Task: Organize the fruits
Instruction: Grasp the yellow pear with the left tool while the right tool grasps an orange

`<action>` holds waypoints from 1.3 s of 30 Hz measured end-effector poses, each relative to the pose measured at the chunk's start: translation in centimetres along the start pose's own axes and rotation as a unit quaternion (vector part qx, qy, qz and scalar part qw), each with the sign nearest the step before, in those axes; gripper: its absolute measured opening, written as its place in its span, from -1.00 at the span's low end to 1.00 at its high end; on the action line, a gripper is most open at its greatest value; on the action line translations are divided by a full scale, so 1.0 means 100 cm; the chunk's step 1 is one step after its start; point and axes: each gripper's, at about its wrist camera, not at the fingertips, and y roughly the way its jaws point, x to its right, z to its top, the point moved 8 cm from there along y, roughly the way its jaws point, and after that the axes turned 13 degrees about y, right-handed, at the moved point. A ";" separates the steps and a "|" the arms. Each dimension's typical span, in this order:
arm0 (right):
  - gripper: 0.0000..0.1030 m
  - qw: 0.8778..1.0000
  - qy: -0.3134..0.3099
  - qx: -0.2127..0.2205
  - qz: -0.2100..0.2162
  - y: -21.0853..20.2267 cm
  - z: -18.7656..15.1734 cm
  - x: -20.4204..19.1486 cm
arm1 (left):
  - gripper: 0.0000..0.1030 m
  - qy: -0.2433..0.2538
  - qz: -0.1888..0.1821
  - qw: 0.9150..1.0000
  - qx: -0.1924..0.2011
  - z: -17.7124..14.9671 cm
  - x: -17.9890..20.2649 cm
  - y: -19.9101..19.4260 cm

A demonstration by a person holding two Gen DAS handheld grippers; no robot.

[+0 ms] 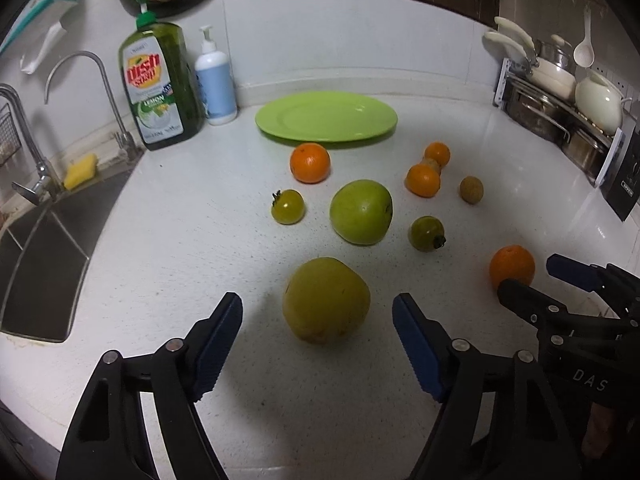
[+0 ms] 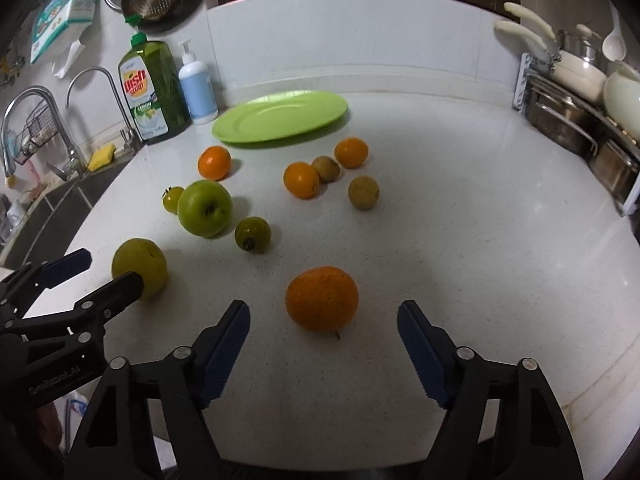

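Left gripper is hanging low centre in its own view, jaws standing apart with a gap on both sides of the yellow apple, nothing gripped. Right gripper is sitting low centre in the right wrist view, jaws likewise parted and empty, framing the large orange without touching it.

White counter is filling most of both frames; sink is showing at the left edge.

Green plate is lying empty at upper centre, past all the fruit, probably the place for sorting.

Yellow apple is lying straight ahead of the left jaws, centred between the blue pads; roundish, no long axis to mind.

Green apple is resting just beyond it, mid-frame.

Large orange is lying dead ahead of the right jaws; from the left wrist view it is showing at right, beside the other tool's fingers.

Three smaller oranges, two green tomatoes and two brownish small fruits are lying scattered between the green apple and the plate.

Judgement: each hand is nearer its own fruit, left to the yellow apple, right to the large orange. Both seem to be lining up a forward-and-down approach; the pads need to reach the widest part before squeezing.
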 end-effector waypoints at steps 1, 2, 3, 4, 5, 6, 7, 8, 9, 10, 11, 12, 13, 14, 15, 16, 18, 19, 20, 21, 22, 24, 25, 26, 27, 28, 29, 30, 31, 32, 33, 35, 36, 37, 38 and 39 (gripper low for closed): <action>0.42 1.000 -0.001 -0.001 0.000 0.001 0.000 0.000 | 0.38 0.000 -0.001 1.000 -0.002 0.000 0.000 0.002; 0.41 1.000 -0.002 -0.002 0.001 0.002 0.000 -0.001 | 0.30 -0.001 -0.003 1.000 -0.005 -0.001 0.000 0.004; 0.38 1.000 -0.004 -0.004 0.000 0.004 0.000 -0.002 | 0.27 -0.001 -0.005 1.000 -0.008 -0.001 0.000 0.006; 0.35 1.000 -0.005 -0.005 0.000 0.005 0.000 -0.002 | 0.23 -0.003 -0.008 1.000 -0.012 -0.002 0.000 0.008; 0.33 1.000 -0.007 -0.007 0.001 0.006 0.000 -0.003 | 0.20 -0.003 -0.009 1.000 -0.014 -0.002 -0.001 0.009; 0.29 1.000 -0.008 -0.009 0.002 0.007 0.000 -0.003 | 0.18 -0.003 -0.010 1.000 -0.015 -0.002 -0.001 0.011; 0.27 1.000 -0.009 -0.011 0.002 0.008 0.000 -0.004 | 0.14 -0.002 -0.011 1.000 -0.016 -0.003 -0.001 0.012; 0.26 1.000 -0.010 -0.013 0.003 0.009 0.000 -0.004 | 0.10 -0.001 -0.013 1.000 -0.017 -0.003 -0.001 0.012; 0.22 1.000 -0.010 -0.014 0.004 0.010 0.000 -0.005 | 0.09 -0.001 -0.016 1.000 -0.017 -0.003 0.000 0.013; 0.19 1.000 -0.012 -0.015 0.005 0.010 0.000 -0.006 | 0.07 -0.001 -0.017 1.000 -0.017 -0.002 -0.001 0.013; 0.18 1.000 -0.013 -0.016 0.005 0.011 0.000 -0.006 | 0.04 0.000 -0.019 1.000 -0.017 -0.002 -0.001 0.013; 0.15 1.000 -0.014 -0.018 0.006 0.012 0.000 -0.007 | 0.01 0.001 -0.021 1.000 -0.018 -0.002 0.000 0.014; 0.12 1.000 -0.014 -0.019 0.006 0.012 0.000 -0.007 | -0.02 0.002 -0.024 1.000 -0.018 -0.002 0.000 0.015; 0.12 1.000 -0.014 -0.018 0.005 0.013 0.001 -0.007 | -0.02 0.003 -0.024 1.000 -0.018 -0.001 0.000 0.015; 0.09 1.000 -0.015 -0.017 0.004 0.013 0.001 -0.007 | -0.02 0.003 -0.024 1.000 -0.018 -0.001 0.000 0.015; 0.05 1.000 -0.015 -0.016 0.003 0.013 0.002 -0.007 | -0.03 0.004 -0.025 1.000 -0.017 -0.001 0.000 0.015; -0.04 1.000 -0.015 -0.015 0.000 0.014 0.003 -0.006 | -0.03 0.002 -0.027 1.000 -0.016 -0.001 0.000 0.015; -0.15 1.000 -0.015 -0.015 -0.001 0.014 0.003 -0.006 | -0.04 0.001 -0.028 0.999 -0.015 -0.001 -0.001 0.015; -0.17 1.000 -0.014 -0.016 0.000 0.015 0.004 -0.006 | -0.04 0.001 -0.028 1.000 -0.014 -0.001 -0.001 0.015; -0.17 1.000 -0.014 -0.016 0.000 0.015 0.004 -0.006 | -0.04 0.002 -0.028 1.000 -0.013 0.000 -0.001 0.015; -0.17 1.000 -0.014 -0.015 0.000 0.015 0.004 -0.006 | -0.04 0.002 -0.028 1.000 -0.013 0.000 0.000 0.015; -0.17 1.000 -0.014 -0.017 0.004 0.015 0.004 -0.006 | -0.05 0.003 -0.027 1.000 -0.012 0.000 0.000 0.015; -0.17 1.000 -0.015 -0.017 0.004 0.015 0.004 -0.007 | -0.05 0.003 -0.027 1.000 -0.012 0.000 0.000 0.015; -0.17 1.000 -0.015 -0.017 0.006 0.014 0.003 -0.007 | -0.05 0.003 -0.027 1.000 -0.012 0.000 -0.001 0.014; -0.17 1.000 -0.016 -0.018 0.008 0.014 0.004 -0.008 | -0.05 0.003 -0.026 1.000 -0.012 0.000 -0.001 0.014; -0.17 1.000 -0.017 -0.017 0.009 0.014 0.004 -0.009 | -0.05 0.001 -0.026 1.000 -0.010 0.000 -0.002 0.014; -0.17 1.000 -0.018 -0.016 0.010 0.014 0.004 -0.010 | -0.05 0.001 -0.025 1.000 -0.010 0.000 -0.002 0.013; -0.17 1.000 -0.021 -0.015 0.012 0.013 0.005 -0.012 | -0.05 0.001 -0.023 1.000 -0.007 0.001 -0.004 0.012; -0.17 1.000 -0.022 -0.014 0.014 0.012 0.006 -0.013 | -0.05 0.001 -0.021 1.000 -0.004 0.003 -0.004 0.010; -0.17 1.000 -0.023 -0.012 0.017 0.011 0.007 -0.015 | -0.05 0.002 -0.020 1.000 -0.002 0.005 -0.005 0.008; -0.17 0.999 -0.026 -0.011 0.019 0.011 0.008 -0.016 | -0.05 0.001 -0.019 1.000 0.001 0.007 -0.006 0.007; -0.17 0.999 -0.028 -0.009 0.025 0.010 0.013 -0.020 | -0.05 0.000 -0.018 1.000 0.004 0.013 -0.009 0.005; -0.17 0.999 -0.031 -0.005 0.029 0.010 0.017 -0.023 | -0.05 -0.002 -0.019 1.000 0.006 0.016 -0.010 0.004; -0.17 0.999 -0.032 -0.003 0.032 0.009 0.020 -0.025 | -0.05 -0.004 -0.022 1.000 0.011 0.020 -0.012 0.003; -0.17 0.999 -0.034 -0.001 0.034 0.009 0.023 -0.027 | -0.05 -0.004 -0.023 1.000 0.013 0.024 -0.013 0.003; -0.17 0.999 -0.036 0.002 0.040 0.009 0.028 -0.031 | -0.05 -0.004 -0.025 1.000 0.016 0.029 -0.014 0.003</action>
